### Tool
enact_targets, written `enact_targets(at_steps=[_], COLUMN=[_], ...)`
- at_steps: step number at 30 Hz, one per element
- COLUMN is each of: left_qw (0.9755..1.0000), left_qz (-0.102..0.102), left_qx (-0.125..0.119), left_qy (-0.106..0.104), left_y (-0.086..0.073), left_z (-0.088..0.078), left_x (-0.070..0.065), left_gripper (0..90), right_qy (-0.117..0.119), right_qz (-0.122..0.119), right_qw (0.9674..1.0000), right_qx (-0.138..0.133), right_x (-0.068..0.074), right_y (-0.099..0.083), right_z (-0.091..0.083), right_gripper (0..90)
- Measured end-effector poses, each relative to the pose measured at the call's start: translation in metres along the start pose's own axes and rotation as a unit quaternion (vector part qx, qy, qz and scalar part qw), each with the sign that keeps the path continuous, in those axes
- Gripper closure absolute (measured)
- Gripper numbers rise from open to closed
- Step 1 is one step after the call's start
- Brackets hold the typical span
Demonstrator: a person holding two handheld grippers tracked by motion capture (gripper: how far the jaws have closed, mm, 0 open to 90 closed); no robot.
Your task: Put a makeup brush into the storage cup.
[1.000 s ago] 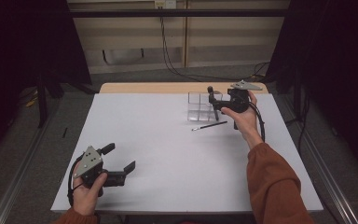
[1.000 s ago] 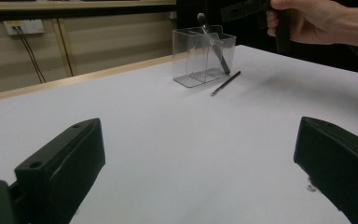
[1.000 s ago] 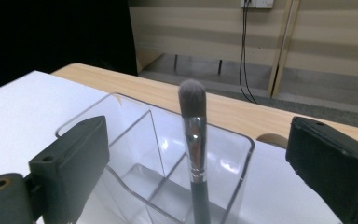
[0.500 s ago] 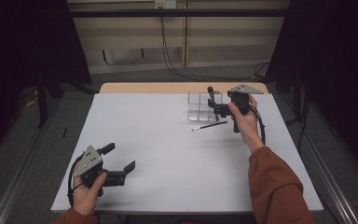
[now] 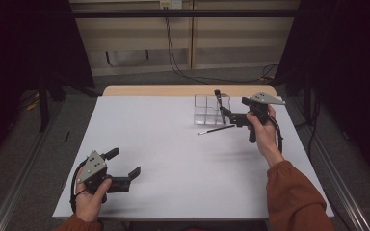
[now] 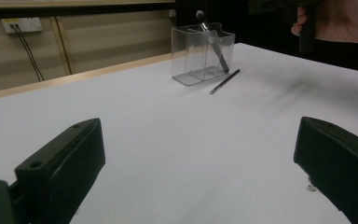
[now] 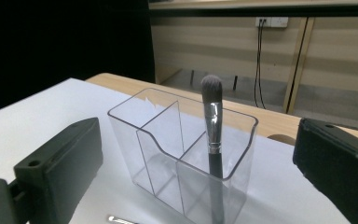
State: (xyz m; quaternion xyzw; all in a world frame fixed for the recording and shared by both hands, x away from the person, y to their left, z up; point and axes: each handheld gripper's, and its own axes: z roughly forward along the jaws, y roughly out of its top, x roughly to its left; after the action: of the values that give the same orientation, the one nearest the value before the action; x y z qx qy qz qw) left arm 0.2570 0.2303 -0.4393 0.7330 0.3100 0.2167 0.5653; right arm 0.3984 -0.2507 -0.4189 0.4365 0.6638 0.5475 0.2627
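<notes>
Brush [image 7: 212,126] stands in clear organizer [image 7: 168,140], right tool [image 5: 232,117] open beside it.

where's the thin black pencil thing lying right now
In the high view the thin black pencil lies flat on the white table, far right side, just in front of the clear organizer holding the makeup brush, near the open right gripper.

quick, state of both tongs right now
Left tongs: open, empty, low over the white table.
Right tongs: open, empty, beside the clear plastic organiser.
</notes>
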Motion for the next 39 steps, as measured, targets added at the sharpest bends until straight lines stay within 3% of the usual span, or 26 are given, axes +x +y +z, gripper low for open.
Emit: enact_targets(at_steps=[6, 29, 39], left_qw=[0.9999, 0.9998, 0.9996], left_qz=[-0.009, -0.006, -0.005], left_qx=[-0.005, -0.010, -0.015], left_qy=[0.008, 0.016, 0.022], left_y=[0.000, 0.000, 0.000], left_z=[-0.003, -0.007, -0.013], left_x=[0.003, 0.001, 0.001], left_gripper=[1.9, 1.9, 1.9], right_qy=[0.001, 0.005, -0.004], right_qz=[-0.009, -0.021, -0.025], right_qw=[1.0000, 0.9997, 0.9995], right_qx=[-0.001, -0.010, -0.016], right_x=[0.000, 0.019, 0.026], right_y=[-0.004, -0.024, -0.038], right_z=[-0.018, -0.089, -0.122], right_gripper=[0.6, 0.5, 0.4])
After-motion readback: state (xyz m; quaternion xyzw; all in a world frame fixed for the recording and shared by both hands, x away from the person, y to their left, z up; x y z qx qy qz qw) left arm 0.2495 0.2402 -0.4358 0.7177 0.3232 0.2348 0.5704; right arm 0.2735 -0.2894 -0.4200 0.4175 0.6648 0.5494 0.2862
